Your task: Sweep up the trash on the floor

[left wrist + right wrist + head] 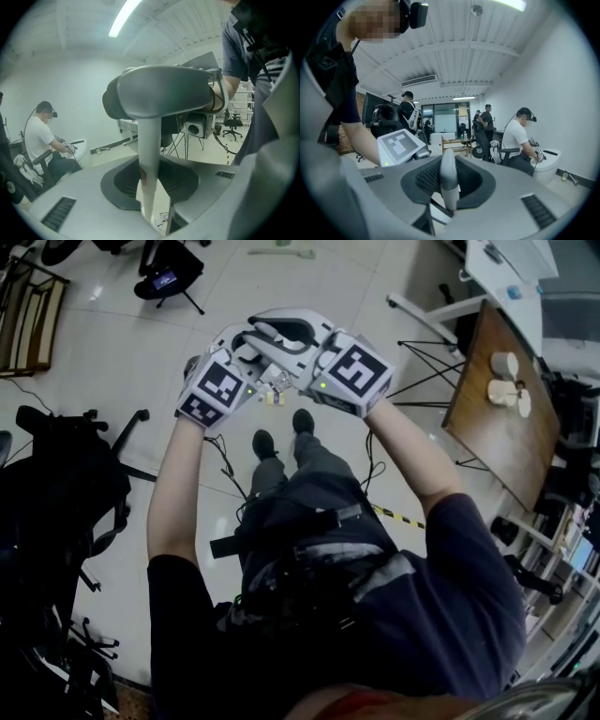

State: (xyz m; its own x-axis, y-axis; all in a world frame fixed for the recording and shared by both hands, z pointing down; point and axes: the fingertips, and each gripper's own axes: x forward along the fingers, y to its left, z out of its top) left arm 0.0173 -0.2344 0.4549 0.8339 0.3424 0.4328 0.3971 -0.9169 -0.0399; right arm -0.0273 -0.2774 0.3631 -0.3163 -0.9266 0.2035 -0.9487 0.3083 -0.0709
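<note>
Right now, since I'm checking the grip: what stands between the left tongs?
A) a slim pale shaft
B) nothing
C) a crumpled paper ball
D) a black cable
A: the left gripper view shows a slim pale shaft standing upright between the left tongs, which close on it.

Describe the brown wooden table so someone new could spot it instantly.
Look across the pale glossy floor to the head view's right side. The flat brown wooden table stands there, set apart from everything nearby by the small white round objects on its far end.

Handle (149, 140) in left gripper (151, 190) and right gripper (449, 190), side by side; table (497, 446) right; chair (61, 479) left.
</note>
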